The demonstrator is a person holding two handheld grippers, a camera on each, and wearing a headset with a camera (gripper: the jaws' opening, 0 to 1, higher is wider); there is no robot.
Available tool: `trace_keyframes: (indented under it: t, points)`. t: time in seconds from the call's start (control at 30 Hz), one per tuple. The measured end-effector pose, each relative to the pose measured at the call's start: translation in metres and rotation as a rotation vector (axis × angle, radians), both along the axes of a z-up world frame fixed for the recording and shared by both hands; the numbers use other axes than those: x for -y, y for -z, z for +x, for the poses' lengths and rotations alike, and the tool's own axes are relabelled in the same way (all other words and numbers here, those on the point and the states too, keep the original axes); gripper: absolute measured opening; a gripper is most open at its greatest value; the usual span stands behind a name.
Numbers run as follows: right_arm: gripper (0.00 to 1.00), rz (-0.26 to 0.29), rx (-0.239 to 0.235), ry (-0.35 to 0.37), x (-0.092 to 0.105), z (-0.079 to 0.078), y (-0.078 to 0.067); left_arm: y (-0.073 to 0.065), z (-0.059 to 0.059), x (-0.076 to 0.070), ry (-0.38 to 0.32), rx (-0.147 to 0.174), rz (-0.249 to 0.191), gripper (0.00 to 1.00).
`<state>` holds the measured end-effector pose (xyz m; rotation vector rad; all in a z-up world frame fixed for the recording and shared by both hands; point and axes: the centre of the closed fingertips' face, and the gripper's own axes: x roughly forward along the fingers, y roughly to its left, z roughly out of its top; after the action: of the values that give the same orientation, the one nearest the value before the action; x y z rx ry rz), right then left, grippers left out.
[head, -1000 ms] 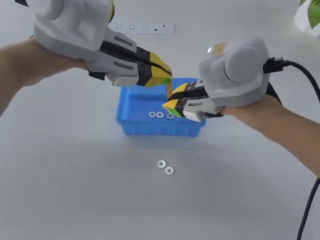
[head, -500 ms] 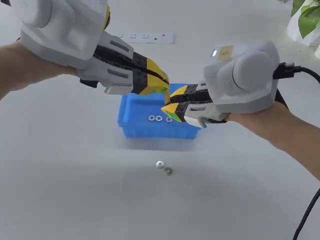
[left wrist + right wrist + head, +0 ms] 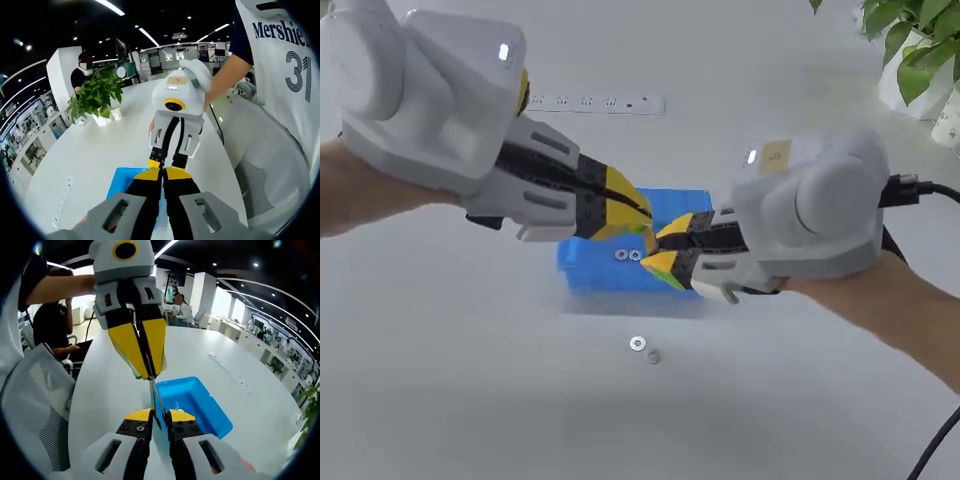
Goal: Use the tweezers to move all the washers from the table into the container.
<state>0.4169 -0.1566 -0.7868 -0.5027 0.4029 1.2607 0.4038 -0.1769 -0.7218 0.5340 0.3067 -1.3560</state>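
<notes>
left gripper (image 3: 148, 375): jaws clamp tweezers (image 3: 156, 397) | right gripper (image 3: 160, 416): same | two washers (image 3: 638, 344) on table (image 3: 470, 400), apart from jaws

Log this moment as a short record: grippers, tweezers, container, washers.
left gripper: shut on one end of the tweezers
right gripper: shut on the tweezers' other end
container: blue, on the table, beneath both gripper tips
stored washers: at least two visible inside the container
loose washers: two, on the table in front of the container
</notes>
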Motion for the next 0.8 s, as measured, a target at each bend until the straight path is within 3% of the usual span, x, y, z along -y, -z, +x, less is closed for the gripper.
trace_keyframes:
  t: [0.17, 0.4, 0.8]
  points:
    - [0.13, -0.016, -0.032, -0.021, 0.003, -0.019, 0.011, 0.010, -0.024, 0.006, 0.014, 0.001, 0.006, 0.05]
    - [0.12, -0.028, -0.054, -0.042, 0.002, -0.046, 0.025, 0.023, -0.044, 0.006, -0.002, -0.040, 0.001, 0.05]
    - [0.12, -0.016, -0.086, -0.018, 0.000, -0.061, 0.038, 0.037, -0.057, 0.007, -0.049, -0.067, -0.017, 0.05]
